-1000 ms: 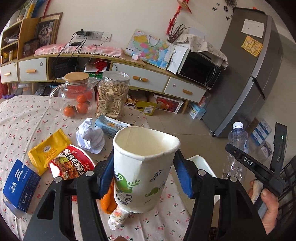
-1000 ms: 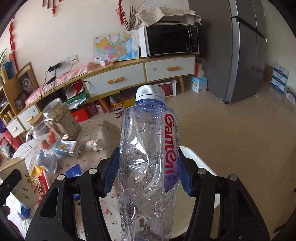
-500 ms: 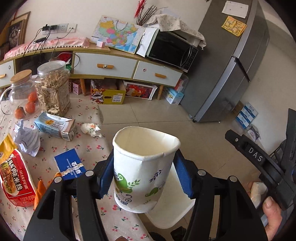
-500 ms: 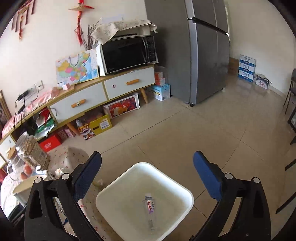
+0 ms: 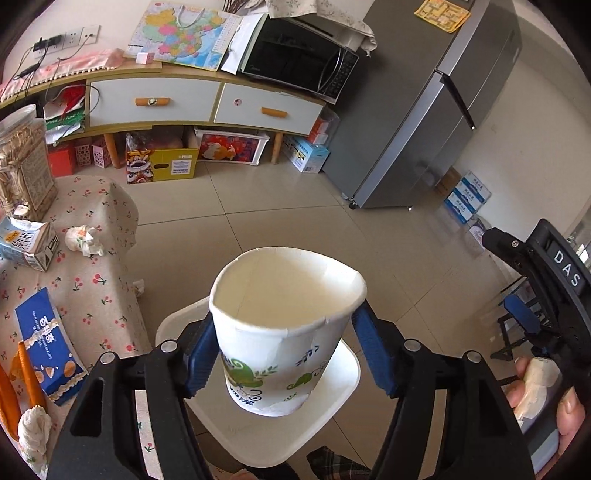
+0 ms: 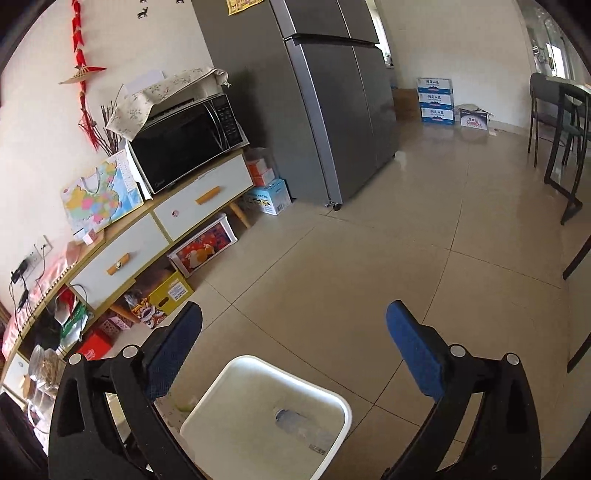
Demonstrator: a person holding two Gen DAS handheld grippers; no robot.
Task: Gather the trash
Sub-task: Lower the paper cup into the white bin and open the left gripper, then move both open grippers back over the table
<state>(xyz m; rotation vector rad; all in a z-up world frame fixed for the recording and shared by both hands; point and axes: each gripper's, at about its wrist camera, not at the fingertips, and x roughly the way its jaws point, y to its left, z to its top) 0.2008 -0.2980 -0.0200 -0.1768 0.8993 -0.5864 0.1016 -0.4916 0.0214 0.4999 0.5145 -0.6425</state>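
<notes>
In the upper right of the left wrist view we see the grey refrigerator (image 5: pixel 436 103), with a yellow note on its door whose writing we cannot read. Left of it the black microwave (image 5: pixel 299 61) stands on the low cabinet, beside a colourful map (image 5: pixel 181 33).

At the bottom centre the white bin (image 5: pixel 332 406) stands on the floor beside the table with the cherry-print cloth (image 5: pixel 96 288). In the right wrist view a plastic bottle (image 6: pixel 299 428) lies inside this bin (image 6: pixel 229 410); its label is too blurred to read.

The paper cup (image 5: pixel 284 332) is white with green leaf drawings and small blue characters near its base, and its rim is dented. It hangs upright above the bin, between the blue pads of the left gripper (image 5: pixel 288 354). The jaws are opening; the left pad touches the cup, and the right pad appears just apart from it.

The right gripper (image 6: pixel 295 332) stands wide open and empty above the bin. In the left wrist view its body at the right edge carries the letters "DAS".

On the table a blue packet (image 5: pixel 44 343) shows white characters.
</notes>
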